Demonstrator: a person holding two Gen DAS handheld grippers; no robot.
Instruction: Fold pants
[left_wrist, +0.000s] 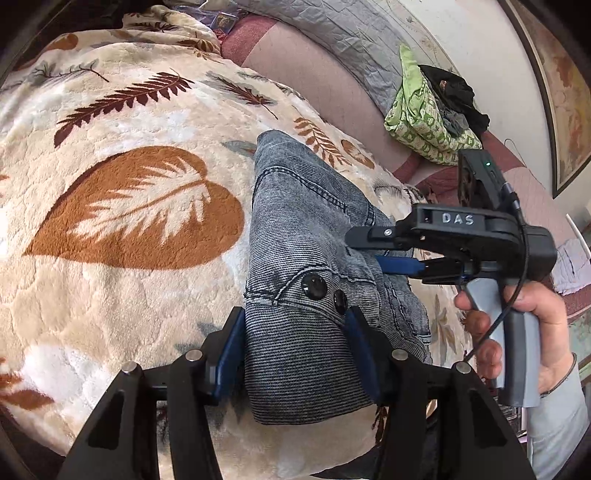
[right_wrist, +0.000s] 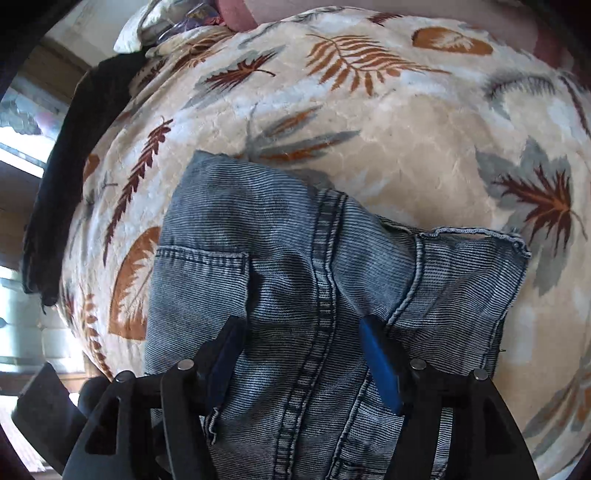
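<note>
Nearest thing in the left wrist view is the left gripper (left_wrist: 295, 354), jaws set around the rolled waistband end of the pants (left_wrist: 314, 258). Both blue pads look pressed against that thick denim bundle, so I'd call it a pinch, though the contact on the right pad is a bit hard to read.

A little further out, the right gripper (left_wrist: 391, 251) comes in from the side, held in a person's hand (left_wrist: 517, 332). Its jaws are spread and sit over the denim. In the right wrist view the right gripper's blue pads (right_wrist: 380, 365) straddle the seam without squeezing anything.

The pants are grey-blue jeans, already folded into a compact pack, lying on a fleece blanket (left_wrist: 129, 147) with leaf prints, on what looks like a bed.

My guess: most folds are done and this is a late tidy-up or final fold. Next move probably needs the right jaws to close on a layer edge and carry it over while the left pins the pack.

Further back there's a green patterned cloth pile (left_wrist: 424, 122) against the wall. How many layers sit under the pack is hidden, and the bottom edge is cut off by the grippers.
</note>
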